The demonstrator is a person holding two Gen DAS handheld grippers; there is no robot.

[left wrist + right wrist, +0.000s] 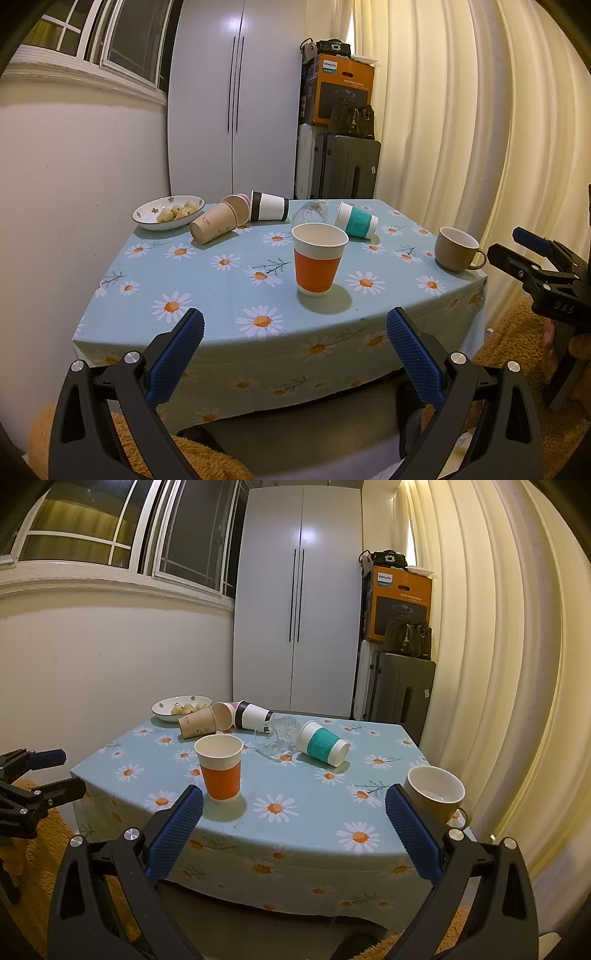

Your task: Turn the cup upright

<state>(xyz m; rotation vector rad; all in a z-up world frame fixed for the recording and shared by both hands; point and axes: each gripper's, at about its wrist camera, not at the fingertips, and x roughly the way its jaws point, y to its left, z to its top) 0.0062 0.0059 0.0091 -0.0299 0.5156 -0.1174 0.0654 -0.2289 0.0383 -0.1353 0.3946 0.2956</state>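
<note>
An orange-sleeved paper cup [319, 259] [220, 767] stands upright near the table's front. A teal-sleeved cup [357, 220] [323, 743], a black-and-white cup [269, 206] [255, 715], a brown paper cup [213, 224] [197, 722], a pink-rimmed cup [240, 206] [226, 713] and a clear glass [309, 213] [280, 736] lie on their sides farther back. A tan mug [456, 249] [435, 794] stands upright at the right. My left gripper [294, 328] and right gripper [294, 805] are open and empty, both before the table's front edge.
The table wears a blue daisy cloth [207, 280] [295, 786]. A bowl of snacks [168, 212] [181, 706] sits at the back left. A wardrobe [299, 598], stacked luggage and a box [400, 605], and curtains [487, 627] stand behind. The right gripper shows in the left view [517, 249], the left in the right view [62, 771].
</note>
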